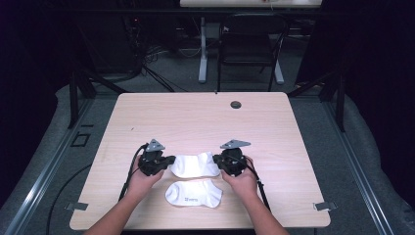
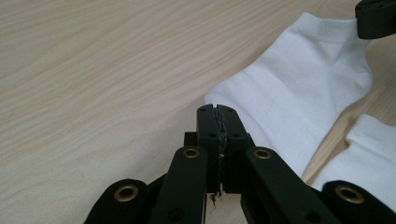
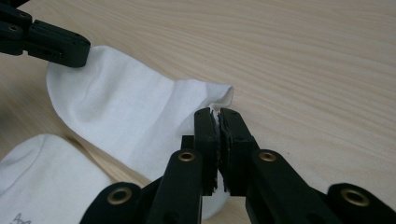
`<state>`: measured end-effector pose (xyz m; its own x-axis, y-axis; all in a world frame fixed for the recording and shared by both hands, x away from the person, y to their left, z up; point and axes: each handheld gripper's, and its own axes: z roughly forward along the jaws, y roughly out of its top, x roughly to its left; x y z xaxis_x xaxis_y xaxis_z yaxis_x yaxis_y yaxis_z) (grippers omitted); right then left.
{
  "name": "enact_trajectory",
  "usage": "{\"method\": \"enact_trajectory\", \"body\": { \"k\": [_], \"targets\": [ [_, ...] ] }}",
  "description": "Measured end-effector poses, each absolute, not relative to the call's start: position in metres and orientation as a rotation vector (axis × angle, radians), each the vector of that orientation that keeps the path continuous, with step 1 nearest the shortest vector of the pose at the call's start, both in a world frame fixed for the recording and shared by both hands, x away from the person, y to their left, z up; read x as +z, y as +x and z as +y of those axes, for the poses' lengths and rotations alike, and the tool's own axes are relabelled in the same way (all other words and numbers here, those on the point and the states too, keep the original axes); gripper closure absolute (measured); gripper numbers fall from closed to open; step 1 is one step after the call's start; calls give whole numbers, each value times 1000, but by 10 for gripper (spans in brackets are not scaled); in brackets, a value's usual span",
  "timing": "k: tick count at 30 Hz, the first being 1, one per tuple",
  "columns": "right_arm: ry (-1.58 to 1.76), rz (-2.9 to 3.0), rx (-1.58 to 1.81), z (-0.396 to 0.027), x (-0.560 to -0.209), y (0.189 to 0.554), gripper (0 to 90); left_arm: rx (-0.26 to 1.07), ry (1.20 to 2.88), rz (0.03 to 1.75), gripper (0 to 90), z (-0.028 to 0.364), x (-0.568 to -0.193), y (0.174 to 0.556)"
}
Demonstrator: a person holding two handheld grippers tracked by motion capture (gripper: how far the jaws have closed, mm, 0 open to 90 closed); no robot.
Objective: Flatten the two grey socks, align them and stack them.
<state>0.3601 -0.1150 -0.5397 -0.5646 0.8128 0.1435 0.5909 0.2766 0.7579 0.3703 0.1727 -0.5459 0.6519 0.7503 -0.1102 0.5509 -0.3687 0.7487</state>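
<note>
Two white ankle socks lie on the light wood table [image 1: 195, 117]. My grippers are at either end of the farther sock [image 1: 195, 164] [image 2: 299, 93] [image 3: 126, 112]. The left gripper [image 1: 171, 160] [image 2: 217, 109] is shut at its toe edge, with the fabric running in between the tips. At the cuff end, the right gripper [image 1: 217, 160] [image 3: 218, 112] pinches the cuff, which stands up a little off the table. The nearer sock [image 1: 193, 193] [image 2: 369, 158] [image 3: 42, 172], with a small grey print, lies flat and untouched towards the front edge.
A dark round cable hole [image 1: 236, 104] sits near the table's far edge. Beyond the table stand a black chair [image 1: 247, 44] and a white desk leg [image 1: 202, 49]. Bare wood stretches behind and to both sides of the socks.
</note>
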Motion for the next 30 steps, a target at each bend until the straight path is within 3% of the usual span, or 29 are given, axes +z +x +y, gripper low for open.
{"method": "enact_trajectory", "body": {
  "k": [13, 30],
  "targets": [
    [1228, 2282, 1252, -120, -520, 328, 865, 294, 2061, 925, 893, 181, -528, 341],
    [1182, 2355, 1242, -123, -526, 281, 865, 244, 2070, 893, 893, 188, -530, 297]
  ]
}}
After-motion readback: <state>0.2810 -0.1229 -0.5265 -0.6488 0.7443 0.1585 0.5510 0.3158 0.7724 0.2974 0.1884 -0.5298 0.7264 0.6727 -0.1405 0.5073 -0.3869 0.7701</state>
